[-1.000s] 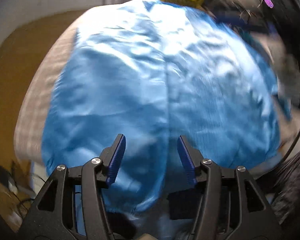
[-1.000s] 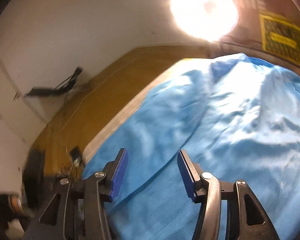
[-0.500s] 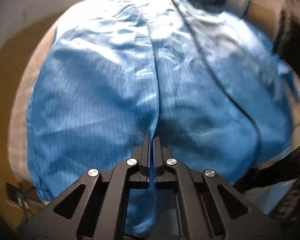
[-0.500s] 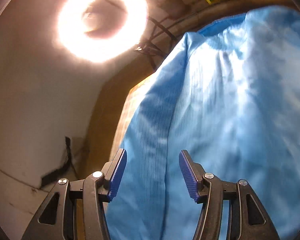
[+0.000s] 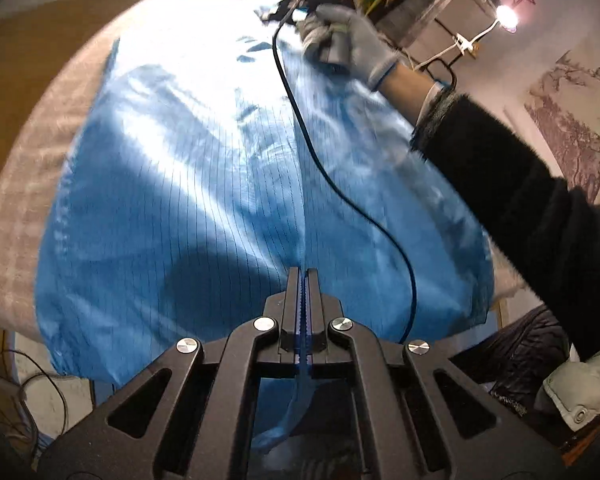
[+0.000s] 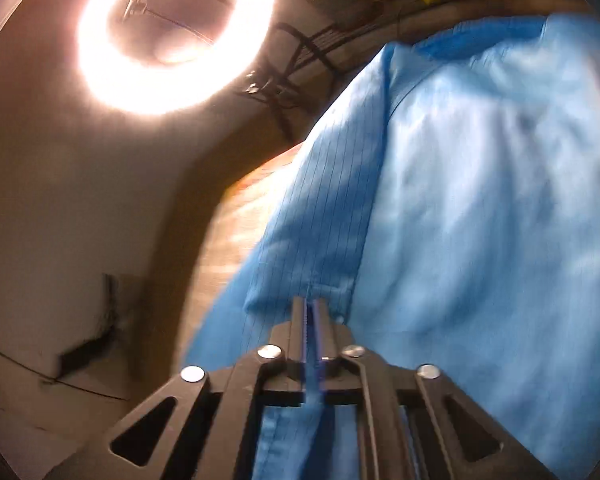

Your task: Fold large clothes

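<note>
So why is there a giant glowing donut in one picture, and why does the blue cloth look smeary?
Right wrist view: that donut is a ring light, so bright it washes out; the blue garment is motion-blurred. Left wrist view: sharper near the left gripper, glare whitens the cloth's far end, the gloved hand is slightly blurred, and the fisheye lens bends the edges.

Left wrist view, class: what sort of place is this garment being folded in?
Probably a home room set up for filming. A blue garment lies on a padded surface, a landscape picture hangs on the wall, and a ring light shines overhead.
</note>
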Tool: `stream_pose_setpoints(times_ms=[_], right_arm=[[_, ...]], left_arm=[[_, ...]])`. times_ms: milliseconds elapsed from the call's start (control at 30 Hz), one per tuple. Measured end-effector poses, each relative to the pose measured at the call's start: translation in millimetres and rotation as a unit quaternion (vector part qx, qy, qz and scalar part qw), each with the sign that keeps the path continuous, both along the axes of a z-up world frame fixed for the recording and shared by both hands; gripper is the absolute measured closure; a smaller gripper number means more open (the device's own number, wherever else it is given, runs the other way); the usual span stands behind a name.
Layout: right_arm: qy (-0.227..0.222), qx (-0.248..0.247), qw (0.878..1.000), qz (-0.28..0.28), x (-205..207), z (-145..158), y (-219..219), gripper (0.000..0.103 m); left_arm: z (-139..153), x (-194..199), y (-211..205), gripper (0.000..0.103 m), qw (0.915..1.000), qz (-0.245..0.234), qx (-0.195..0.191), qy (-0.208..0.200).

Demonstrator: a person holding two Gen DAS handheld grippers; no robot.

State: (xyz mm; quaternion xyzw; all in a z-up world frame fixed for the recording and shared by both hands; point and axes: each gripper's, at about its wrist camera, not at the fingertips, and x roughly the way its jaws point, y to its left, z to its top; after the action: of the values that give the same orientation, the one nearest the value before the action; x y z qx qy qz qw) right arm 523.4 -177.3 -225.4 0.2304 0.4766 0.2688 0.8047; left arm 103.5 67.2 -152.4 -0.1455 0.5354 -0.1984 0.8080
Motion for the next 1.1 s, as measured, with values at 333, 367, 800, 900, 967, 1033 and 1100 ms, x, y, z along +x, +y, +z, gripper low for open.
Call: stream_pose_setpoints(times_ms=[333, 367, 800, 900, 967, 1033, 1100], right_arm=[[-0.073, -0.191, 0.979, 0.012, -30.8, 25.3, -3.0, 0.071], [-0.069, -0.162, 0.984, 0.026, -39.8, 30.0, -6.8, 0.061], [-0.149, -0.138, 0.977, 0.068, -224.9, 138.1, -85.0, 0.061], [-0.18, -0.138, 0.972, 0.054, -278.4, 182.0, -107.8, 0.061], [-0.197, -0.14, 0.969, 0.047, -319.3, 212.3, -121.2, 0.061], [-0.207, -0.141, 0.967, 0.041, -344.4, 234.2, -124.7, 0.061], [-0.216, -0.139, 0.966, 0.039, -374.3, 260.0, -129.9, 0.059]], left_arm=[[-20.2, -18.3, -34.9, 0.085, 0.9976, -0.054, 0.03, 0.031], [-15.5, -19.2, -29.1, 0.083, 0.9984, -0.044, 0.027, 0.021], [62.6, -15.5, 103.7, 0.082, 0.9859, 0.146, 0.003, -0.082], [80.9, -11.6, 126.7, 0.082, 0.9782, 0.183, 0.012, -0.099], [90.3, -11.4, 137.4, 0.082, 0.9726, 0.207, -0.007, -0.106], [100.0, -11.0, 141.2, 0.082, 0.9692, 0.217, -0.029, -0.113], [109.8, -14.7, 141.9, 0.079, 0.9674, 0.221, -0.04, -0.118]])
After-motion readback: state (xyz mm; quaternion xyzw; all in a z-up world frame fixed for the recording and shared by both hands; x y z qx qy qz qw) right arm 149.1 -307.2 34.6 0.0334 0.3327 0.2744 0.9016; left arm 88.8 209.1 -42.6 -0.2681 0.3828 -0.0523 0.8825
